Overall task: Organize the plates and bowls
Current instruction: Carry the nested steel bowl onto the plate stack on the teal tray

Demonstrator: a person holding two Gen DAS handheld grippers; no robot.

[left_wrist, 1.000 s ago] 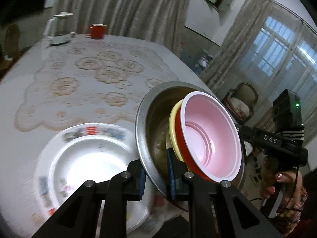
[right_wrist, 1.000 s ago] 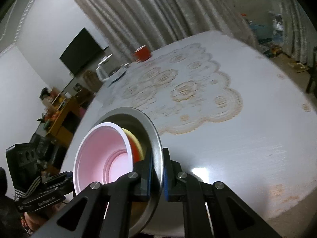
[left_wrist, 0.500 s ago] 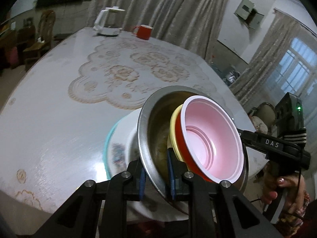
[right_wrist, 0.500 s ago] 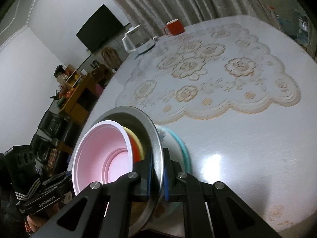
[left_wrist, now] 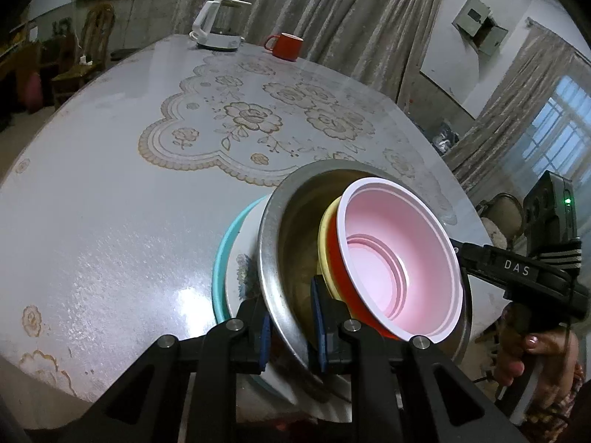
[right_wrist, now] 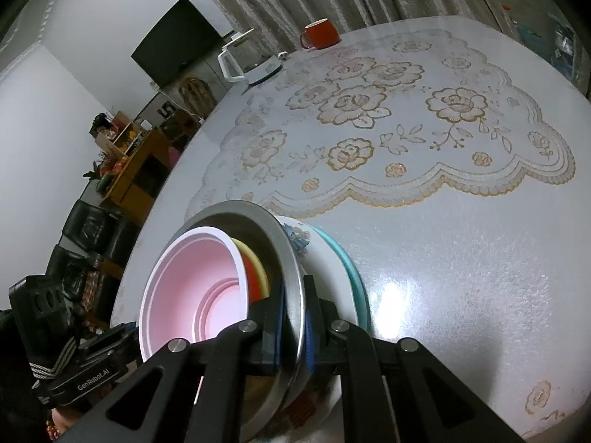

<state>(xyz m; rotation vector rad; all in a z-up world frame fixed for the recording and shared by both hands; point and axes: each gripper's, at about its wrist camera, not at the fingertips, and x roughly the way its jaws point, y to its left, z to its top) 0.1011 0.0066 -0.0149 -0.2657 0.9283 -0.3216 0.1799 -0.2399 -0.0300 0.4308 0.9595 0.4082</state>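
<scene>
Steel bowl [left_wrist: 291, 258], stiff, slick and laden with a yellow bowl [left_wrist: 327, 236] and pink bowl [left_wrist: 402, 262], hangs over the floral plate [right_wrist: 314, 251] near the tabletop's [left_wrist: 110, 203] front edge. Left gripper [left_wrist: 290, 323] and right gripper [right_wrist: 293, 326] pinch opposite rims; grip firmly there.

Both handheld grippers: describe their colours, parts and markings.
Left gripper: matte black angular fingers, silver pivot screws, blue pads. Right gripper: same build. From the left wrist view its black body reads "DAS", with a green light and grey stripes; the hand wears nail polish and a patterned sleeve.
</scene>
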